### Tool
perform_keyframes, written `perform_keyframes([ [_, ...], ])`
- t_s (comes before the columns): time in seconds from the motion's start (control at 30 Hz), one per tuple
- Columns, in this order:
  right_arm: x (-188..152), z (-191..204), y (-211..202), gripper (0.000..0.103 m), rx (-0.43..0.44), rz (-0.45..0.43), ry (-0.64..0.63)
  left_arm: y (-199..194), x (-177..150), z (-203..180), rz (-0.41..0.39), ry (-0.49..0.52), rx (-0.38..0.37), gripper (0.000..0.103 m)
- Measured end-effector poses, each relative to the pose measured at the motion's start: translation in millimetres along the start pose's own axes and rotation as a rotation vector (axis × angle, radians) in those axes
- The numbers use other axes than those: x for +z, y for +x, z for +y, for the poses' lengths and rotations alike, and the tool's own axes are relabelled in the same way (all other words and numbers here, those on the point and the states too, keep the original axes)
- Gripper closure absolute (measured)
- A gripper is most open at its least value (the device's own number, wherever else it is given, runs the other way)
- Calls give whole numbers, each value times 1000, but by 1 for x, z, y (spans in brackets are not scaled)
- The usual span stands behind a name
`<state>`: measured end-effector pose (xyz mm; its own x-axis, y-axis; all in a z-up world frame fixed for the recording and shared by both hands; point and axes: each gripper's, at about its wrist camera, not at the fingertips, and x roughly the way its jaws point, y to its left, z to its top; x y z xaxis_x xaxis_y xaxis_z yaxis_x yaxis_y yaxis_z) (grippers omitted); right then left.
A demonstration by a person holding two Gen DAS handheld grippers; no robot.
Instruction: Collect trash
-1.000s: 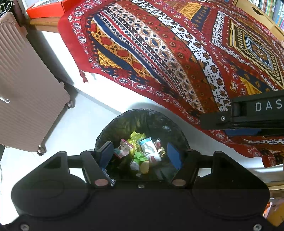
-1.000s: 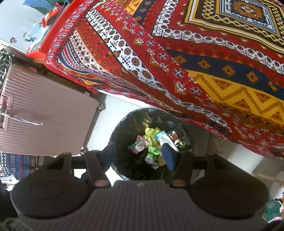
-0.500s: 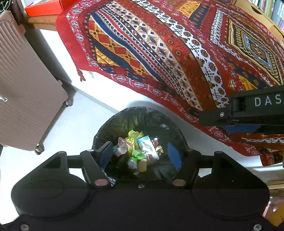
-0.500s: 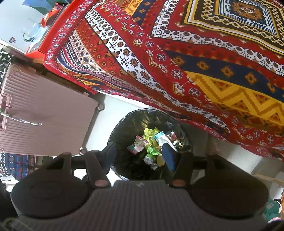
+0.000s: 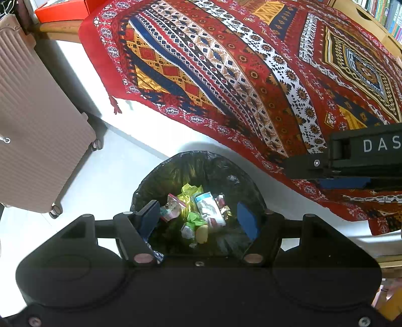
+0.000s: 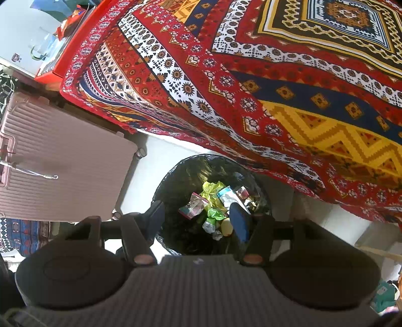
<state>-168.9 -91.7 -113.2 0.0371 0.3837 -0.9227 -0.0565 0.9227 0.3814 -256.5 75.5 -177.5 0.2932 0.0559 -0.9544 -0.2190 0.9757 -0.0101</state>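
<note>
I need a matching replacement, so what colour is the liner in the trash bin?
Black; the bin liner shows best in the left wrist view.

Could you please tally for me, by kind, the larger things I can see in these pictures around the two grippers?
Trash bin with black liner, wrappers inside: 1
Pink suitcase: 1
Patterned red cloth: 1
Orange-red box: 1
Total: 4
</note>
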Motion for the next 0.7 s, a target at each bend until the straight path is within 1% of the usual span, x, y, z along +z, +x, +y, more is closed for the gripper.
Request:
perform_keyframes([
  [0.57, 1, 1, 2, 33, -7, 0, 5, 3, 0, 1, 9, -7, -11, 36],
  [0.7, 1, 0, 2, 33, -11, 0, 4, 3, 0, 2, 6, -6, -15, 33],
])
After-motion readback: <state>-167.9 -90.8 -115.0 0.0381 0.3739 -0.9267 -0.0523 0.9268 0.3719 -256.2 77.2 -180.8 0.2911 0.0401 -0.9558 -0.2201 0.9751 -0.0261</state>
